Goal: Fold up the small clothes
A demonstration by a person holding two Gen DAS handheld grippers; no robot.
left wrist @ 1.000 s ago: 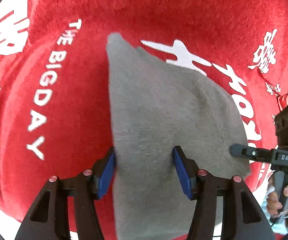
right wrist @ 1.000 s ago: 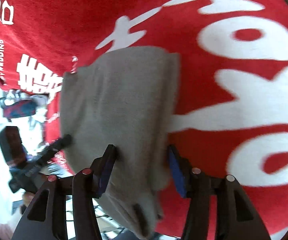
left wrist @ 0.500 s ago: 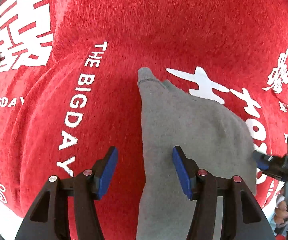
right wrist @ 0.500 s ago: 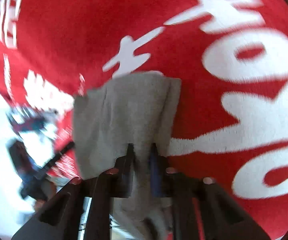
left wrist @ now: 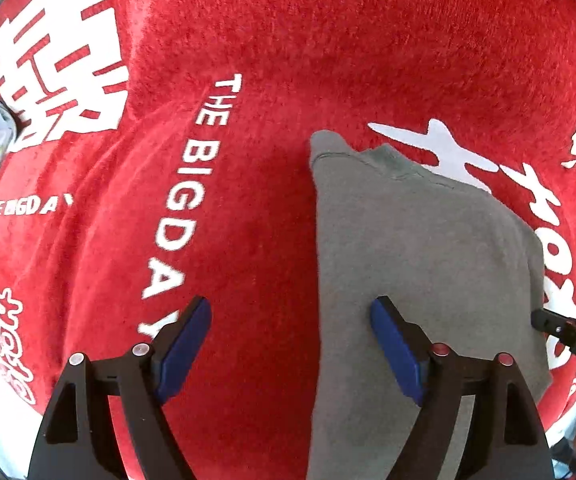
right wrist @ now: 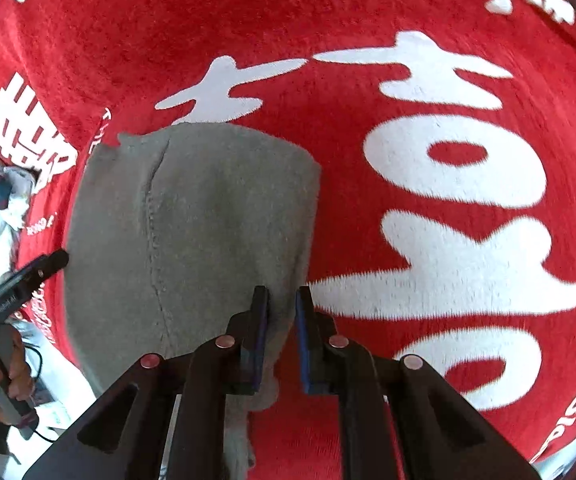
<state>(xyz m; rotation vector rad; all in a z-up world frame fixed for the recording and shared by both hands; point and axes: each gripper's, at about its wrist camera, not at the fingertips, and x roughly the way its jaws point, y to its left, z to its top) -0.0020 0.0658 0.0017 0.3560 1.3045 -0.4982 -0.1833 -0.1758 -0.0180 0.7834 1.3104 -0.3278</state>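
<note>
One grey garment on a red cloth, two grippers working it

The red cloth point(left wrist: 328, 40) with white lettering covers the whole worktop, probably to give the clothes a soft, grippy base. One grey garment point(left wrist: 416, 264) lies flat on it, already looking folded over, hem ends at the far side. The right hand-held gripper point(right wrist: 282, 304) has its jaws nearly closed on the garment's right edge, I'd guess to lift that side for the next fold. The left hand-held gripper point(left wrist: 290, 320) is wide open and holding nothing, straddling the garment's left edge, likely ready to grab it.
</note>
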